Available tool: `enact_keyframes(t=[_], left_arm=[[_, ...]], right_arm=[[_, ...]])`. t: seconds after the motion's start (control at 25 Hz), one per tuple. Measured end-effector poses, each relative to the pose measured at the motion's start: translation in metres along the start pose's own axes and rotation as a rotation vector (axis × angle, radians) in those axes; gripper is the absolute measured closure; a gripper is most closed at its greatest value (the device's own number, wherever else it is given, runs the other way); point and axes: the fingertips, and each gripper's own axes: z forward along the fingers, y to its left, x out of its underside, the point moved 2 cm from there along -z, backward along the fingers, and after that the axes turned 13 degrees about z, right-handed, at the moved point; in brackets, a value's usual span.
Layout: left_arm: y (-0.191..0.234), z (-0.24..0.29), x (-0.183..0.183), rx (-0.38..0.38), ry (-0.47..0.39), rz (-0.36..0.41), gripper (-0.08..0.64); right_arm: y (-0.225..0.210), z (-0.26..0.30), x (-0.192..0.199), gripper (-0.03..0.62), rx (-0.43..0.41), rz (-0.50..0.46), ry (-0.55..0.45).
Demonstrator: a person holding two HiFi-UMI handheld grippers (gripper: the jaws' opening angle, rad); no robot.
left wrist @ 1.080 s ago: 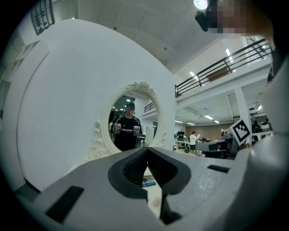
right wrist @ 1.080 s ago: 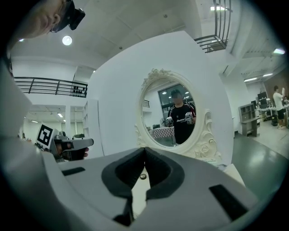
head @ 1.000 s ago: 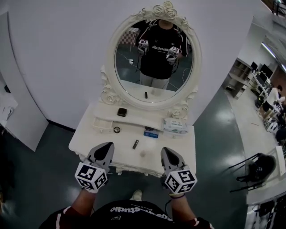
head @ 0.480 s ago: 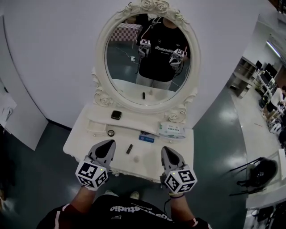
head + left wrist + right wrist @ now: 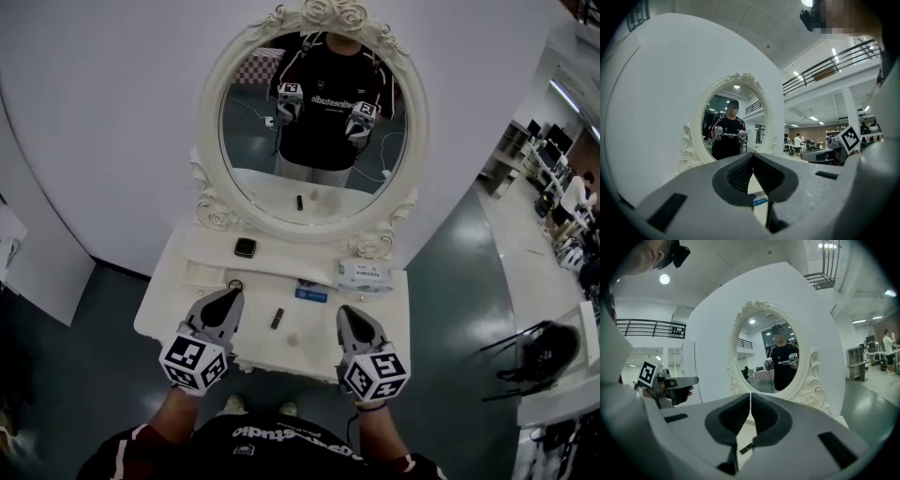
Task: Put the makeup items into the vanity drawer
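The left claw (image 5: 228, 298) is pinched shut, empty, over the tabletop's (image 5: 165, 306) front edge. The dark makeup tube (image 5: 277, 319) lies just rightward, long axis toward the mirror (image 5: 319, 122), seemingly nearer it than the shut, empty right claw (image 5: 345, 315).

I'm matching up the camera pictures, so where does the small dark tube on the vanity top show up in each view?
Head view: small dark tube lying on the vanity top, front centre.
Left gripper view: not visible.
Right gripper view: tube low centre, under the shut right claw.
Shared landmark: oval mirror.
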Motion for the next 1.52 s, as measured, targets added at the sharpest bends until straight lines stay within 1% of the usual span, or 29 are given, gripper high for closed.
enact_keyframes(t=[0.04, 0.08, 0.12, 0.28, 0.32, 0.48, 0.68, 0.92, 1.24, 1.4, 1.52], left_arm=[[0.003, 0.000, 0.000, 0.004, -0.002, 0.001, 0.554], [0.006, 0.000, 0.000, 0.007, -0.004, 0.000, 0.555], [0.009, 0.001, 0.001, 0.010, -0.004, -0.002, 0.554], [0.015, 0.000, 0.005, 0.021, -0.002, -0.005, 0.554], [0.016, 0.000, 0.006, 0.024, 0.000, -0.006, 0.554], [0.020, 0.000, 0.010, 0.034, 0.006, -0.007, 0.555], [0.020, 0.001, 0.017, 0.047, 0.021, -0.004, 0.554], [0.020, -0.001, 0.026, 0.046, 0.038, -0.007, 0.554], [0.008, -0.005, 0.041, 0.046, 0.069, -0.013, 0.554], [0.003, -0.007, 0.042, 0.048, 0.073, -0.005, 0.555], [0.006, -0.011, 0.046, 0.032, 0.084, -0.002, 0.554]], right_arm=[[0.001, 0.003, 0.002, 0.586, 0.005, -0.002, 0.003], [0.002, 0.006, 0.004, 0.554, 0.009, -0.003, 0.008], [0.003, 0.010, 0.006, 0.506, 0.013, -0.004, 0.014], [0.007, 0.020, 0.015, 0.368, 0.023, -0.014, 0.042], [0.007, 0.021, 0.018, 0.350, 0.025, -0.016, 0.047], [0.003, 0.028, 0.028, 0.344, 0.043, -0.018, 0.065], [-0.007, 0.036, 0.061, 0.345, 0.059, -0.027, 0.173], [-0.020, 0.042, 0.097, 0.350, 0.074, -0.037, 0.256], [-0.039, 0.048, 0.140, 0.354, 0.084, -0.037, 0.348], [-0.045, 0.050, 0.164, 0.353, 0.078, -0.053, 0.418], [-0.048, 0.053, 0.183, 0.353, 0.068, -0.059, 0.465]])
